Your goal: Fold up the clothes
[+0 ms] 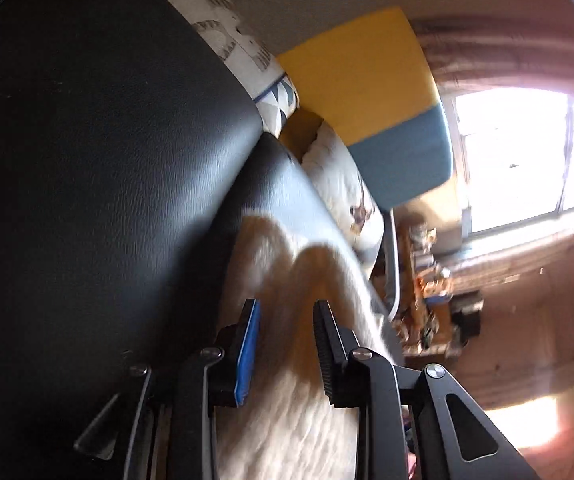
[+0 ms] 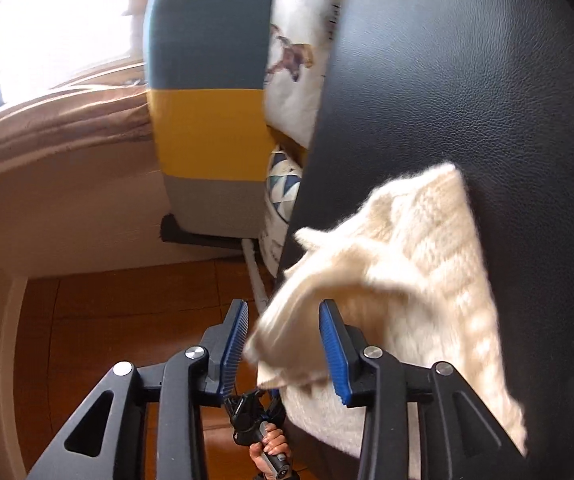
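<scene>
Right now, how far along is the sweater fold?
Early to midway. The cream sweater lies on the black leather surface with one part already turned over itself. Both tongs are open with knit between their fingers: left, right. Neither has clamped. Remaining: grip, finish the fold, flatten. It is still rumpled.

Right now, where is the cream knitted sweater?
The cream knitted sweater lies on the black leather surface. In both wrist views, its near edge sits between the open fingers of the right tongs and the left tongs.
</scene>
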`<action>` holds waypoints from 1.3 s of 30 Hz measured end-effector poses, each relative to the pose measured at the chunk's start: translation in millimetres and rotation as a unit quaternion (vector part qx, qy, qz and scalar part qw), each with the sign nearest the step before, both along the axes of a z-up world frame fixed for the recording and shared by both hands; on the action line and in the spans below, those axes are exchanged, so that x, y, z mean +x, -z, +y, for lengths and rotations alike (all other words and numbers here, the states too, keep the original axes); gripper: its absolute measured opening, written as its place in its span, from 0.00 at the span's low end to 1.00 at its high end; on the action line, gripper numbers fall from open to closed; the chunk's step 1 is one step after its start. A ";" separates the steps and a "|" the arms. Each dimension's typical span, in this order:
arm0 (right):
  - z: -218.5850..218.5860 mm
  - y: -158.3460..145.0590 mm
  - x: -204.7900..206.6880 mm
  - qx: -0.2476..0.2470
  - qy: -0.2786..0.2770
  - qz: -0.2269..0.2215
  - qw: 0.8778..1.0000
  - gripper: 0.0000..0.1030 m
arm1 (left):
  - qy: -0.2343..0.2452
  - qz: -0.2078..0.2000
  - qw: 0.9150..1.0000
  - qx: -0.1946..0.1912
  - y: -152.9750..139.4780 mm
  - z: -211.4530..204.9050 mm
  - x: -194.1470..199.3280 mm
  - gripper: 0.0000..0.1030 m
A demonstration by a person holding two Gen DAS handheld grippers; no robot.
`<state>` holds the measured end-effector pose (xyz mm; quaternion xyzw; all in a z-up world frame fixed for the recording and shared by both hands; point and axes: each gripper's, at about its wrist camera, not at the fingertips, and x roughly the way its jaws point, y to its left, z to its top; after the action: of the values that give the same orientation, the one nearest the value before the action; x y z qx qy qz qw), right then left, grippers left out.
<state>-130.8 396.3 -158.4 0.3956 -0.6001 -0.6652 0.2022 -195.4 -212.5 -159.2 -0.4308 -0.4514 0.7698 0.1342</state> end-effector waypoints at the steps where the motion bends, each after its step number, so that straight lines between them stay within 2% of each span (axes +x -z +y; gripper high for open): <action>1: -2.5 -13.5 13.1 0.053 0.003 0.018 0.998 0.38 | 0.007 0.002 1.000 -0.010 -0.4 2.6 5.9 0.26; 3: -21.1 -40.6 39.3 0.169 -0.022 0.069 0.983 0.38 | 0.016 0.008 0.999 -0.029 -1.9 7.0 17.9 0.27; 4: -34.7 -51.8 50.7 0.226 -0.045 0.091 0.969 0.38 | 0.020 0.011 0.999 -0.036 -2.4 9.1 23.1 0.27; 5: -54.3 -60.2 59.2 0.295 -0.076 0.109 0.946 0.38 | 0.024 0.013 0.999 -0.042 -3.1 11.3 27.5 0.28; 6: -73.9 -67.3 66.5 0.362 -0.107 0.123 0.918 0.38 | 0.030 0.015 0.998 -0.051 -3.8 14.4 30.6 0.31; 7: -93.2 -68.5 68.5 0.425 -0.135 0.125 0.886 0.38 | 0.040 0.015 0.997 -0.067 -4.8 19.0 31.4 0.32; 8: -108.6 -64.9 65.6 0.471 -0.158 0.116 0.860 0.38 | 0.050 0.015 0.995 -0.083 -5.7 23.7 32.2 0.32; 12: -136.5 -36.0 36.4 0.537 -0.193 0.077 0.818 0.38 | 0.078 0.012 0.987 -0.141 -9.8 40.2 35.5 0.34; 14: -134.1 -14.6 27.1 0.527 -0.206 0.042 0.824 0.38 | 0.103 0.007 0.979 -0.174 -11.3 49.5 35.8 0.35; 15: -132.0 -13.3 29.8 0.521 -0.206 0.039 0.827 0.38 | 0.107 0.005 0.977 -0.184 -11.6 51.5 38.2 0.34; 19: -122.7 -8.6 47.5 0.494 -0.208 0.027 0.844 0.38 | 0.126 -0.004 0.972 -0.198 -11.8 55.0 58.1 0.34; 24: -110.5 -7.1 104.2 0.466 -0.202 0.032 0.861 0.37 | 0.131 -0.009 0.976 -0.173 -7.3 45.7 111.2 0.34; 28: -107.5 -10.3 140.9 0.461 -0.187 0.041 0.866 0.36 | 0.126 -0.011 0.976 -0.179 -16.9 40.3 165.0 0.34; 32: -104.0 -14.5 175.7 0.456 -0.171 0.049 0.872 0.36 | 0.093 0.020 0.984 -0.149 -40.1 29.7 193.2 0.33; 34: -99.6 -27.9 177.7 0.448 -0.142 0.060 0.881 0.36 | 0.077 0.036 0.987 -0.133 -51.6 24.4 207.3 0.33; 36: -96.8 -43.5 177.8 0.427 -0.117 0.087 0.892 0.36 | 0.070 0.044 0.993 -0.089 -56.5 18.5 207.3 0.35; 38: -97.7 -51.4 172.3 0.396 -0.113 0.097 0.906 0.36 | 0.068 0.045 0.996 -0.036 -57.2 12.7 200.0 0.36; 39: -98.2 -52.4 169.8 0.391 -0.111 0.095 0.909 0.36 | 0.064 0.040 0.997 -0.023 -54.6 11.2 195.1 0.37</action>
<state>39.1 298.1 -106.0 0.4420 -0.2226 -0.8541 0.1600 -0.3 -201.3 -104.6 -0.4310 -0.3992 0.7863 0.1912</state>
